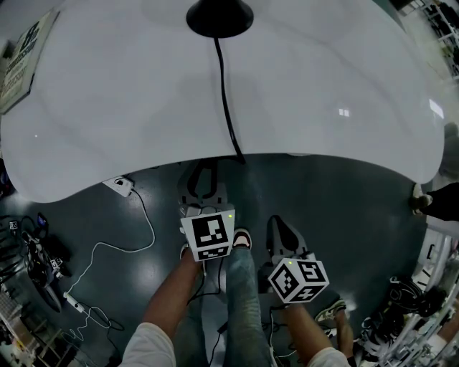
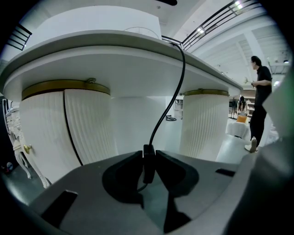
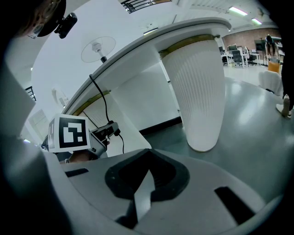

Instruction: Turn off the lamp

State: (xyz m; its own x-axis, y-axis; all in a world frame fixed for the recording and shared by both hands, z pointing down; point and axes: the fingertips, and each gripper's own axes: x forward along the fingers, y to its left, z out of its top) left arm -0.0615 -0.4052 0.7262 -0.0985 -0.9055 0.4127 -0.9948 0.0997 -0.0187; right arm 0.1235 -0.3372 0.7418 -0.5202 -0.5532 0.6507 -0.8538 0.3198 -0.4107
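Note:
The lamp's black round base [image 1: 219, 16] stands at the far side of the white table [image 1: 107, 107]. Its black cord [image 1: 226, 100] runs across the top and drops over the near edge. Just below that edge my left gripper [image 1: 203, 175] is shut on the cord's small black inline switch [image 2: 148, 163], which stands upright between the pads; the cord [image 2: 172, 101] rises from it to the table edge. My right gripper [image 1: 282, 231] hangs lower and to the right, shut with nothing in it [image 3: 148, 158], apart from the cord.
Two white ribbed pillars [image 2: 202, 124] carry the table. A white adapter [image 1: 120, 186] with a thin white cable [image 1: 107, 251] lies on the dark floor at left. Cluttered gear lines both floor edges. A person [image 2: 259, 92] stands far right.

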